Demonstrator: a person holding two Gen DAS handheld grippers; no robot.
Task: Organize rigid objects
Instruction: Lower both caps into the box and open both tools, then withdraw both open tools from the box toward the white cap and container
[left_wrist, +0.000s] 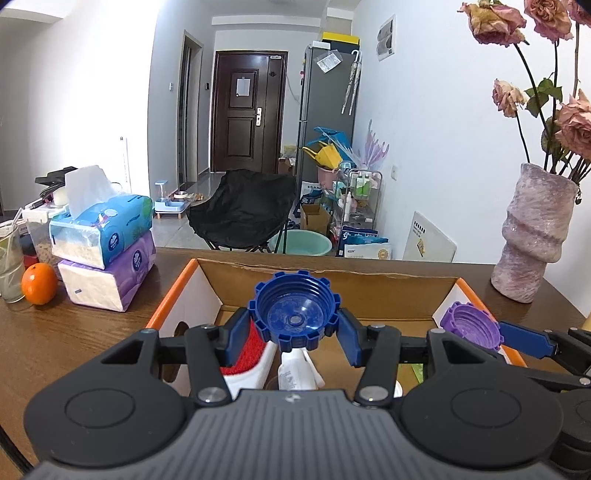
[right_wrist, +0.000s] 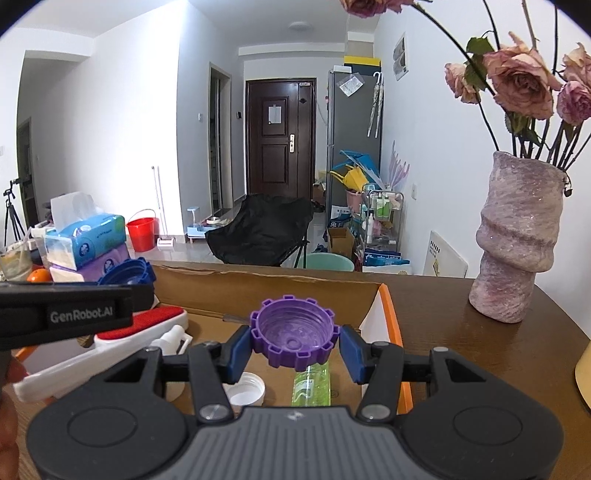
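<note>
- Blue cap (left_wrist: 294, 311), clamped between our left gripper (left_wrist: 294, 332) jaws, hollow side facing us.
- Purple cap (right_wrist: 294, 332), clamped by our right gripper (right_wrist: 294, 349), likewise.
- "GenRobot.AI" reads on the left gripper.

"GenRobot.AI" on the left tool (right_wrist: 122, 280)

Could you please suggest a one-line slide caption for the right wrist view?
Right tongs hold a purple cap above the open cardboard box.
</note>
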